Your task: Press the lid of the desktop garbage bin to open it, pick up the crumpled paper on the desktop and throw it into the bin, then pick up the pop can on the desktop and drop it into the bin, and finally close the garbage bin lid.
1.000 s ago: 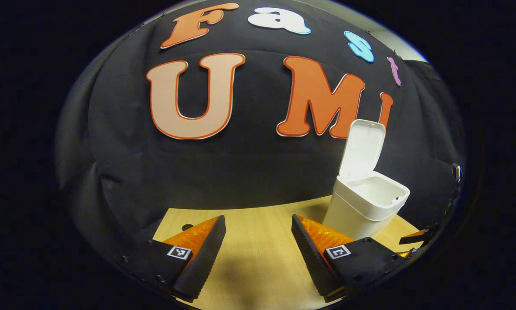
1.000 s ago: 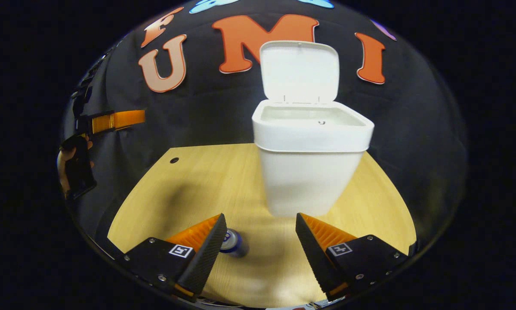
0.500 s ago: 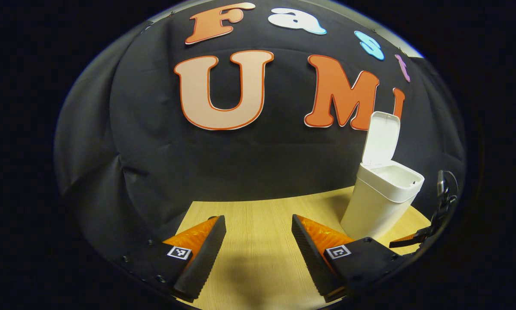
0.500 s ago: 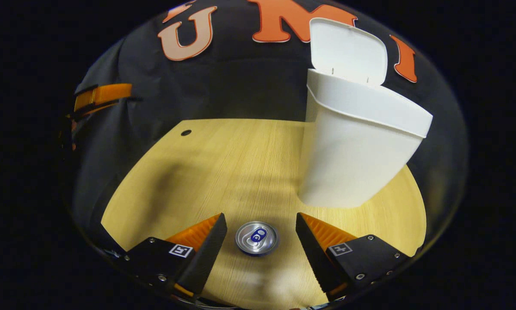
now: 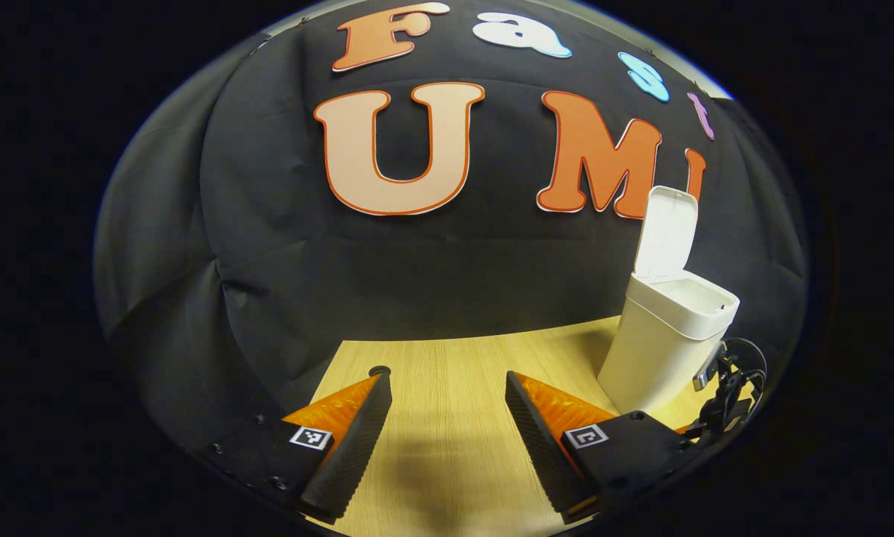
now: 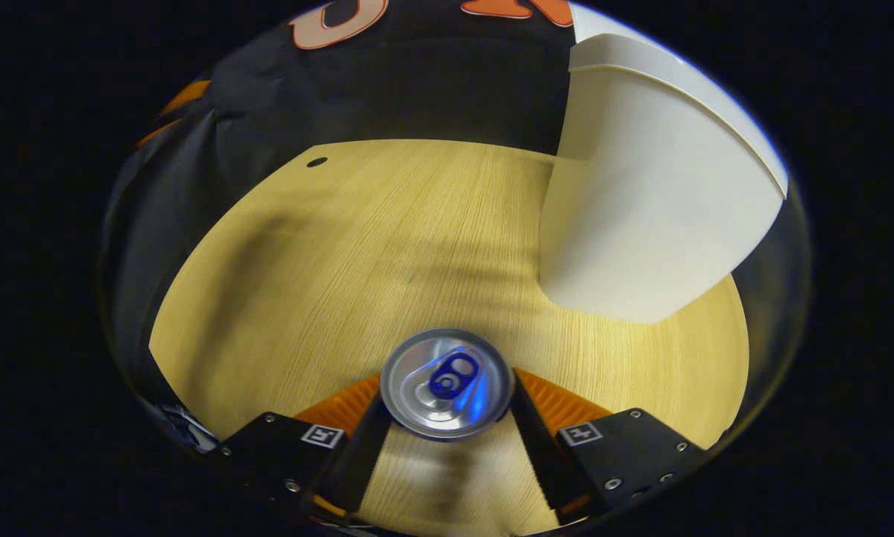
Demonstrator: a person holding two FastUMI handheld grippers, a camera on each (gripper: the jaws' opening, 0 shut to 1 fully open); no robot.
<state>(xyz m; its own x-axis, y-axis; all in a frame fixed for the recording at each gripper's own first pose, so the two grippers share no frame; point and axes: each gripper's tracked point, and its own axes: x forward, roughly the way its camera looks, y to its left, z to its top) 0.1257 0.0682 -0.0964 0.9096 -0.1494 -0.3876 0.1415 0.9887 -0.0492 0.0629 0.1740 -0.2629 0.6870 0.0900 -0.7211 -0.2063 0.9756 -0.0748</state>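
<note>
Right gripper (image 6: 447,418) sits right over the pop can (image 6: 447,383), upright between its spread fingers; contact looks close but I can't confirm it. Left gripper (image 5: 447,425) hangs wide apart above bare table (image 5: 447,358), with the bin (image 5: 666,339), lid (image 5: 668,231) up, ahead to its right.

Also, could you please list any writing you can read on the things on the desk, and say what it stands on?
Silver pop can top with blue tab: no readable text.
White plastic bin: none.
Square black-and-white markers: coded patterns, not words.
</note>
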